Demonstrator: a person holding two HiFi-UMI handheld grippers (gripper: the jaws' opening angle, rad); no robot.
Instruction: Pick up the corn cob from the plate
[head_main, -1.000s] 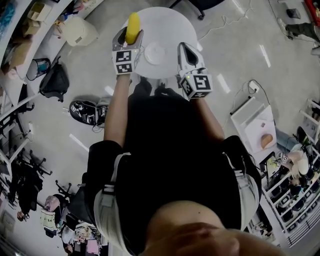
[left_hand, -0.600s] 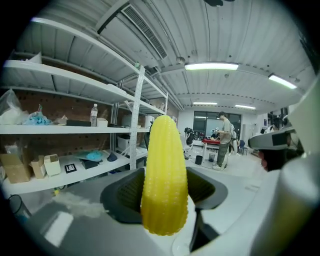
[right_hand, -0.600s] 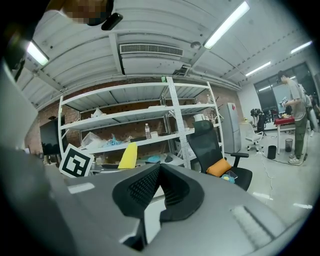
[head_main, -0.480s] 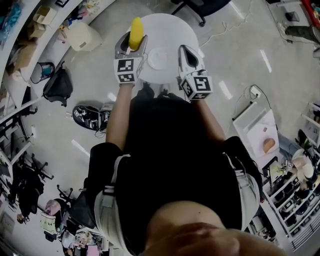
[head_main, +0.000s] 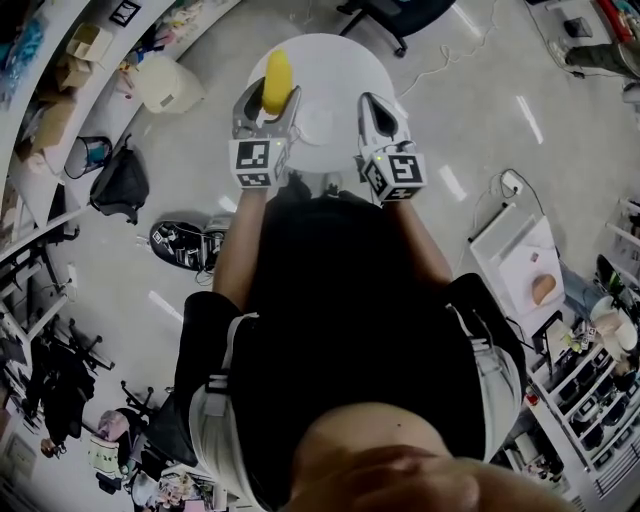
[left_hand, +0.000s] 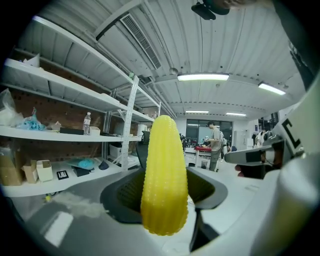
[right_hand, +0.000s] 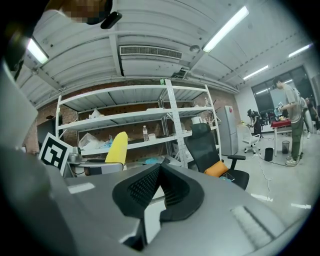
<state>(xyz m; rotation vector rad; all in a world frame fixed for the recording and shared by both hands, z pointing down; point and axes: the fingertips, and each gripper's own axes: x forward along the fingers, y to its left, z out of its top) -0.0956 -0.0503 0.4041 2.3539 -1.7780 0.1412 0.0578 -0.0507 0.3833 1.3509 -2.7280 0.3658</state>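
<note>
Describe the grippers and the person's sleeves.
Both the left gripper and right gripper have grey bodies, tapering jaws with black ribbed pads, and a white cube of black square markers. The person wears a black short-sleeved top.

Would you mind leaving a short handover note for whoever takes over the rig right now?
Left tongs: shut on the corn cob, which is clear of the plate.
Right tongs: shut, nothing between them.
The plate is on the round table, with no cob on it.
Done: cob picked up.
Left: nothing more, probably; just hold it securely.
</note>
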